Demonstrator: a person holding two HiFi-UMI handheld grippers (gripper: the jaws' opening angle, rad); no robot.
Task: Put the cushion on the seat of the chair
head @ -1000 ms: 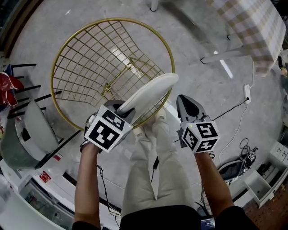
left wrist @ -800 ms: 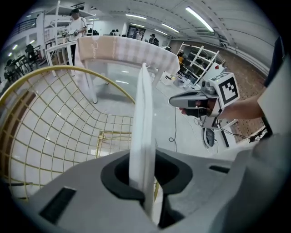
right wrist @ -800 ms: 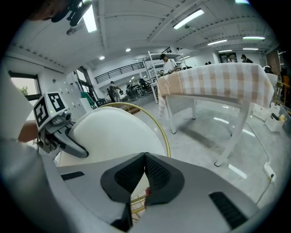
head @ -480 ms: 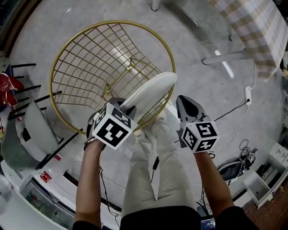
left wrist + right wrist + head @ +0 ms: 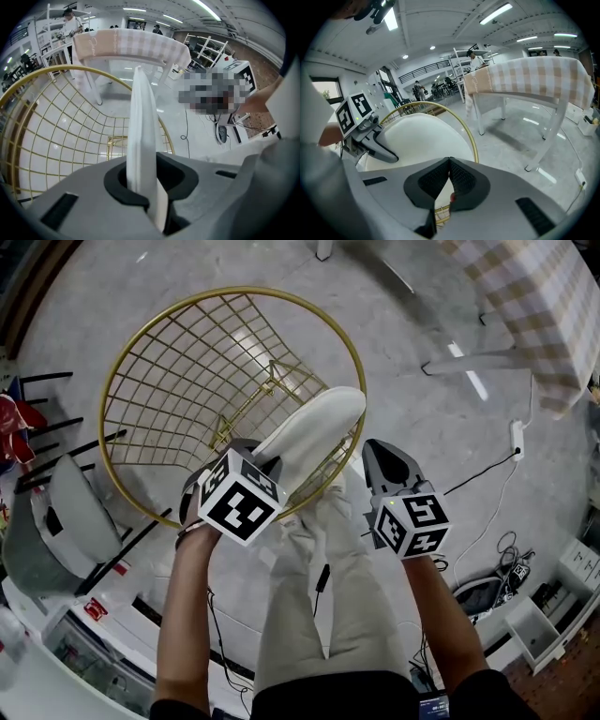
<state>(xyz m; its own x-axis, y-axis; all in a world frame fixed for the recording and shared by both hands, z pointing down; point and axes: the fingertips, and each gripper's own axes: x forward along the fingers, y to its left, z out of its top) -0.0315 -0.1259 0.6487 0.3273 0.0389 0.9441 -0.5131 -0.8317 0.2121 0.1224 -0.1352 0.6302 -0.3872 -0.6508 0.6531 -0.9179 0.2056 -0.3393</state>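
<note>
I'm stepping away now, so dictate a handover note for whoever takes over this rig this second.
Left claw: shut on the white cushion, held on edge over the near rim of the gold wire chair.
Right claw: shut, empty, beside the cushion, not touching it.
Done: cushion picked up and brought to the chair.
Left: lay it flat in the chair, then release.

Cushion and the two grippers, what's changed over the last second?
The left gripper has carried the cushion a little further over the wire chair; the right gripper shifted slightly too. Unchanged: the left stays shut on the cushion's edge, the cushion is still tilted on edge, off the seat, and the right stays shut and empty.
</note>
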